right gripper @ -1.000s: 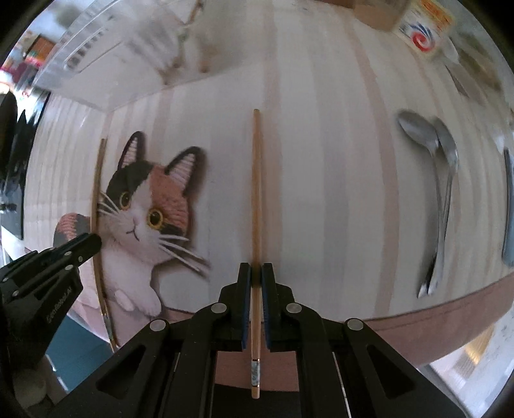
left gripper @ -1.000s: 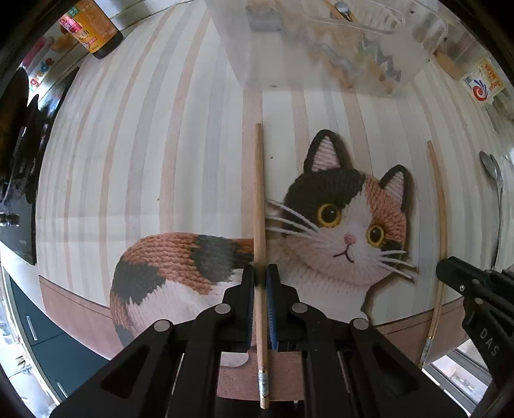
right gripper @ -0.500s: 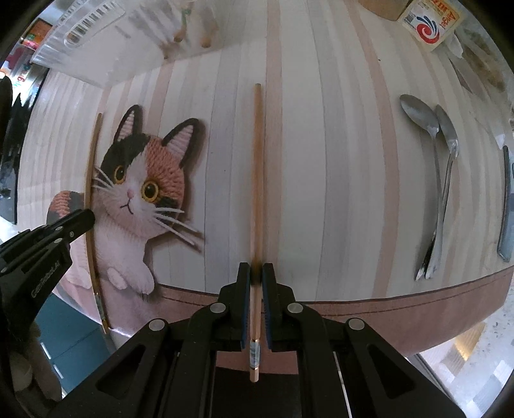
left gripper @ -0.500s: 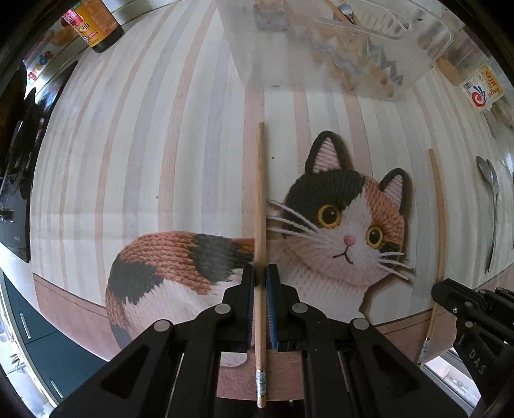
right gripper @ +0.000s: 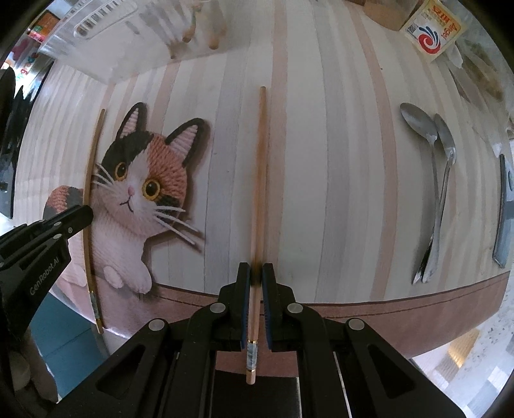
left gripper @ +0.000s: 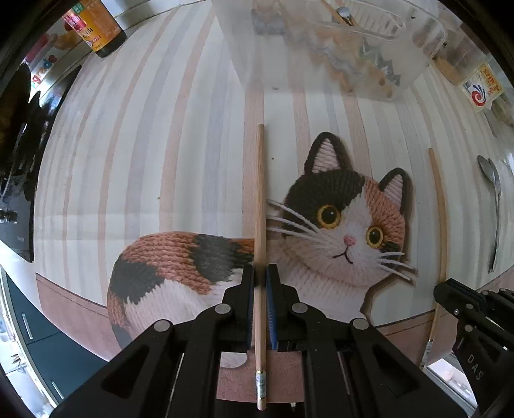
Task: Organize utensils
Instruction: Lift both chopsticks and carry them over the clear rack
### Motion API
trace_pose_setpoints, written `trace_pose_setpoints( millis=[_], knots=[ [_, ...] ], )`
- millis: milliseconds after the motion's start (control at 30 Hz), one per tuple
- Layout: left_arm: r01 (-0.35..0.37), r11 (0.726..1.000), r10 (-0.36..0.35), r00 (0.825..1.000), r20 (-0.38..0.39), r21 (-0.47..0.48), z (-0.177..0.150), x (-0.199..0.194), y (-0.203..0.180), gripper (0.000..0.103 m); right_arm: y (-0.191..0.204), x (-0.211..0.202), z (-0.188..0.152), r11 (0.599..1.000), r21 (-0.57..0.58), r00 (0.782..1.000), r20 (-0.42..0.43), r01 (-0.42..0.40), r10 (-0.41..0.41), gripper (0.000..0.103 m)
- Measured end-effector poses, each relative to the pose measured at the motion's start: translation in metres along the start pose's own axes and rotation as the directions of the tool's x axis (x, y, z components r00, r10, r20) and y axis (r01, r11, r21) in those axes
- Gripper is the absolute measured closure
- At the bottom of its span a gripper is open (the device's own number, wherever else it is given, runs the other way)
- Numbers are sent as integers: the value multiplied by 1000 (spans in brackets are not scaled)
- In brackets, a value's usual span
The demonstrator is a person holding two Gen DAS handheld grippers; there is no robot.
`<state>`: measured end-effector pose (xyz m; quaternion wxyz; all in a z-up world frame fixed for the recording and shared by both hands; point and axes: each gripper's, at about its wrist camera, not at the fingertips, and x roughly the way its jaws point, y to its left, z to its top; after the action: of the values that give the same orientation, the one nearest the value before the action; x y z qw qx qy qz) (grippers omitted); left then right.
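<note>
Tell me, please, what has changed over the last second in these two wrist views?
Very little. In the right wrist view the mat slid slightly and the clear bin drew nearer the top edge. Nothing was grasped or released. The left claw stays shut on its chopstick, the right claw on the other chopstick; the two spoons lie as before.

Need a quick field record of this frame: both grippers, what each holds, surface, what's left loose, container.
left gripper: shut on left chopstick, pointing down at the mat
right gripper: shut on right chopstick, pointing down at the mat
surface: striped mat with cat print
loose utensils: two spoons side by side on the mat, to the right of the right chopstick
container: clear plastic bin at the far edge of the mat, utensils inside, blurred
other: sauce bottle at far left
</note>
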<state>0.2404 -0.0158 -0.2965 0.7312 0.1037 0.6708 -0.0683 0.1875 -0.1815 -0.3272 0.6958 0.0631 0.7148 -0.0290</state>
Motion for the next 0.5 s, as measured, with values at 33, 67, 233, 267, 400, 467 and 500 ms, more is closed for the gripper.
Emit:
trace_pose_setpoints(
  millis=[33,67,233,267,400,467,500],
  knots=[
    [-2,1000,2,1000,3,-1,-1,0,-1,98,2,1,-1,1000,0,1000,5,5,-5,95],
    [-4,1000,4,1000,5,-2,-1,-1,-1,98,3,0,-2,1000,1,1000,12,10,-10,95],
    [-20,1000,20,999,30,0,-8,-9,-1,98,4,-2,-10,1000,25,999,34,-5,5,95],
    [-23,1000,23,999,36,0,-9,-12,0,98,3,-3,-11,1000,26,999,36,-8,7,96],
    [-44,999,44,996,72,-9,-13,-26,7,98,-1,-18,-12,999,31,998,62,-25,23,96],
    [-55,998,56,994,93,-18,-15,-34,11,98,-2,-27,-11,999,30,996,78,-32,30,96],
    [-61,998,62,993,104,-21,-16,-40,13,98,-3,-32,-11,999,30,996,88,-36,34,96]
  ],
)
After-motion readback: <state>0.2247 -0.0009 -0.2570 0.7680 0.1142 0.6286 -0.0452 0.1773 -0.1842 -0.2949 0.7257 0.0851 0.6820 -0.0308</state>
